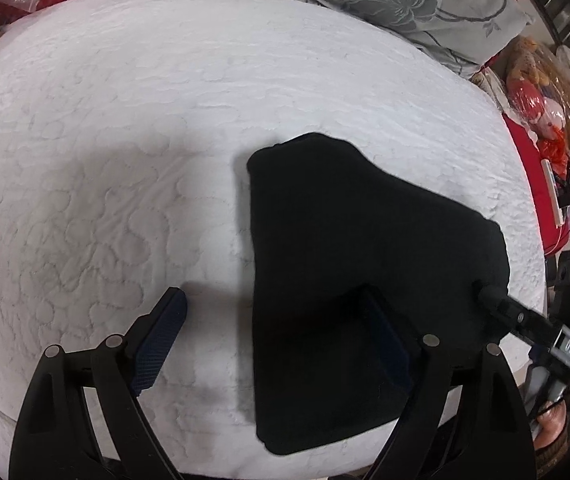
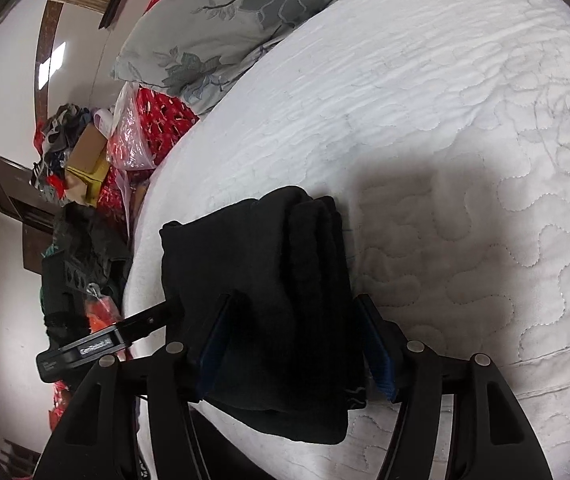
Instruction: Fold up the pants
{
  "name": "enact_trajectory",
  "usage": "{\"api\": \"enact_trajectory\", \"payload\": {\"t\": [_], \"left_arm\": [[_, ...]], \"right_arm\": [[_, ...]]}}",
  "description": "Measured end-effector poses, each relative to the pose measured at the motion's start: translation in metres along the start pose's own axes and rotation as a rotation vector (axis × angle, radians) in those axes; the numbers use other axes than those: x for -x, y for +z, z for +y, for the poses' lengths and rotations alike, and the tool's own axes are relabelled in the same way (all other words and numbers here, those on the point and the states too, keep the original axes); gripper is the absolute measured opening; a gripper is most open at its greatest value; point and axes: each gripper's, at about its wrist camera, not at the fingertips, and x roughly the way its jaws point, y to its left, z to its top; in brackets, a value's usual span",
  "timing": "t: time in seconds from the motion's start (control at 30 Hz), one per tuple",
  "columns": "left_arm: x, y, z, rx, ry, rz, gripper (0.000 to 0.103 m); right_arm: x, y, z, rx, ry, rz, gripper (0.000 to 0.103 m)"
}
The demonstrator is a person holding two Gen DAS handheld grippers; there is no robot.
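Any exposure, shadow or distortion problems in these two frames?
Left wrist: folded black pants are crushed to featureless black, and the white quilted mattress bulges from fisheye. Right wrist: a broad soft shadow falls on the mattress; fold layers faintly visible.

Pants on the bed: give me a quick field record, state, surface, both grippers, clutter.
item: black pants, folded into a compact stack
surface: white quilted mattress, pants near its edge
left gripper: open, one finger over the pants, the other over bare mattress
right gripper: open, fingers straddling the stack; contact unclear
behind: grey floral pillow
clutter: red bags beside the bed
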Motion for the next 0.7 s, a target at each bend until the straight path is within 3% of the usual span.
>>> {"api": "enact_trajectory", "payload": {"t": [0.1,0.17,0.27,0.33,0.4,0.53,0.7], "left_arm": [[-0.004,0.002,-0.006,0.013,-0.043,-0.009,0.077],[-0.005,0.004,-0.014,0.013,-0.098,0.003,0.051],[-0.008,0.009,-0.021,0.015,-0.076,0.008,0.050],[-0.006,0.009,-0.022,0.022,-0.065,-0.001,0.046],[0.000,0.006,-0.024,0.025,-0.043,-0.015,0.040],[0.011,-0.001,-0.031,0.007,0.012,-0.052,0.032],[0.012,-0.006,-0.034,-0.022,0.046,-0.069,0.032]], "right_arm": [[-0.001,-0.001,0.000,0.016,0.006,0.005,0.063],[-0.004,-0.001,0.001,0.015,-0.001,0.010,0.063],[-0.007,0.001,0.007,0.036,-0.043,0.012,0.059],[-0.006,0.000,0.010,0.058,-0.080,0.016,0.043],[-0.002,-0.002,0.009,0.062,-0.083,0.010,0.037],[0.006,-0.007,0.014,0.061,-0.095,-0.016,0.032],[0.011,-0.012,0.016,0.057,-0.101,-0.013,0.031]]}}
